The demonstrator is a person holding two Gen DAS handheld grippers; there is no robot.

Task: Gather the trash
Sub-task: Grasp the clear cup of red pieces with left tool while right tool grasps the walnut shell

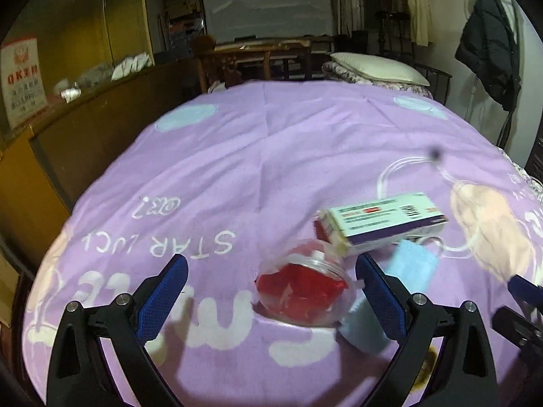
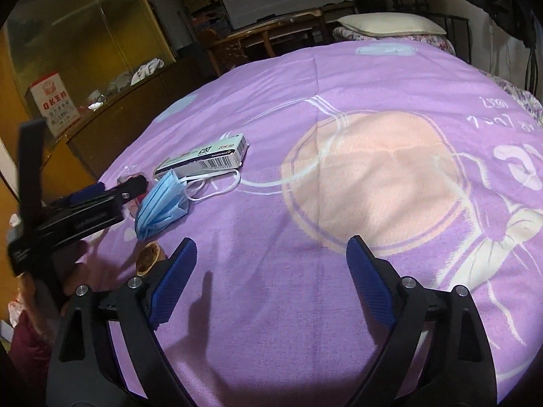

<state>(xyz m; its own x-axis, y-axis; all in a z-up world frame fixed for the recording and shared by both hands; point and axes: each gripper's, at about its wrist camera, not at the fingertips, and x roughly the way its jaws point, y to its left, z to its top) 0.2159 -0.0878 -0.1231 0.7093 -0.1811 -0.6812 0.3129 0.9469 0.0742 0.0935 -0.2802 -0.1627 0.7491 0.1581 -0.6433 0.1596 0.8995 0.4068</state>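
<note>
A purple bedspread [image 1: 271,156] printed with pale blue dots and white lettering is covering the bed. A cream pillow [image 1: 376,68] is lying at its far end. A dark jacket [image 1: 488,51] is hanging on a stand at the right. A wooden cabinet [image 2: 112,125] is standing along the left, with a red-and-white box [image 2: 54,101] sitting on it. A large white board [image 1: 268,6] is leaning against the back wall.

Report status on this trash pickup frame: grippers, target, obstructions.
Left gripper open, straddling clear container with red contents. Right gripper open over bare purple bedsheet. Blue face mask and carton crowd the container.
</note>
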